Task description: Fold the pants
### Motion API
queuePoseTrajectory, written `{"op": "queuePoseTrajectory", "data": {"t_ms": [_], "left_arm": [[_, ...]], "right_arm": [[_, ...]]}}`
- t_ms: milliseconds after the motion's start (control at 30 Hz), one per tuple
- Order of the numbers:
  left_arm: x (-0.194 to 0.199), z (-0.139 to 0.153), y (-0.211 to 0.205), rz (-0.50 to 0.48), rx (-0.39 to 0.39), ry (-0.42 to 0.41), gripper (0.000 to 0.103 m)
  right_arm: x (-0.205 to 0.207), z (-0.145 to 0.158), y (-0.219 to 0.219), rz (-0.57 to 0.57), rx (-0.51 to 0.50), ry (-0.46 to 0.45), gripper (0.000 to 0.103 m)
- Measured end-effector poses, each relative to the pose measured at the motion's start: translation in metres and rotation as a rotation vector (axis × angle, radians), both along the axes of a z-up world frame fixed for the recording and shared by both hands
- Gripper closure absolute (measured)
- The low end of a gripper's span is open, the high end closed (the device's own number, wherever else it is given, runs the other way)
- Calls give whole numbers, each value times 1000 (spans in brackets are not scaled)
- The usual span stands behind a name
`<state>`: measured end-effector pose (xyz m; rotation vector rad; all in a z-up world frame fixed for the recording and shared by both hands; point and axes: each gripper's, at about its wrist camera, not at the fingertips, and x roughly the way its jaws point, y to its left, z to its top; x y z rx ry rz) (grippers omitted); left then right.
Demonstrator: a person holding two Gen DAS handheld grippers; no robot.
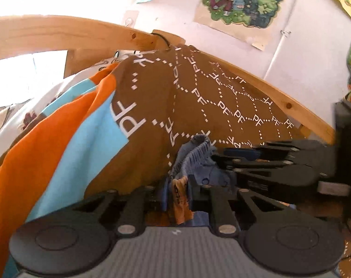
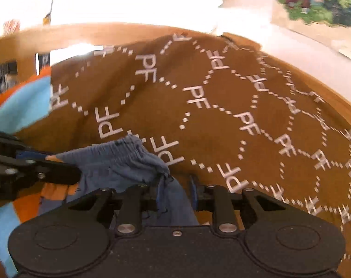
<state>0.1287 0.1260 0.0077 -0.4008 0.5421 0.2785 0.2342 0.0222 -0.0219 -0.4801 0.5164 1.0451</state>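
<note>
Both grippers, right [image 2: 175, 192] and left [image 2: 66, 173], pinch blue pants [image 2: 119, 159] above brown bedspread [image 2: 221, 106].

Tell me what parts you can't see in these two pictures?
- Blue pants: the legs are hidden below both grippers' bodies in both views.
- Left gripper: cloth bunched between the fingers covers the tips.
- Right gripper: cloth covers its tips too.
- Cartoon poster: blurred in the right wrist view.
- Brown blanket: cut off by the frame edges.
</note>
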Motion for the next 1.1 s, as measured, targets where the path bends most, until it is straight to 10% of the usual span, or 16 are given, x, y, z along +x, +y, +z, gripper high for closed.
{"op": "queuePoseTrajectory", "data": {"t_ms": [400, 600, 867, 1100], "left_arm": [[4, -4, -1, 4, 15, 13, 85], [3, -2, 2, 7, -12, 13, 85], [1, 2, -3, -5, 19, -2, 85], [0, 4, -10, -15, 55, -16, 86]], "right_arm": [[-4, 10, 10, 5, 47, 12, 71], [-19, 21, -54, -157, 95, -19, 37], [-91, -31, -162, -526, -59, -3, 33], [-125, -64, -150, -468, -132, -116, 33]]}}
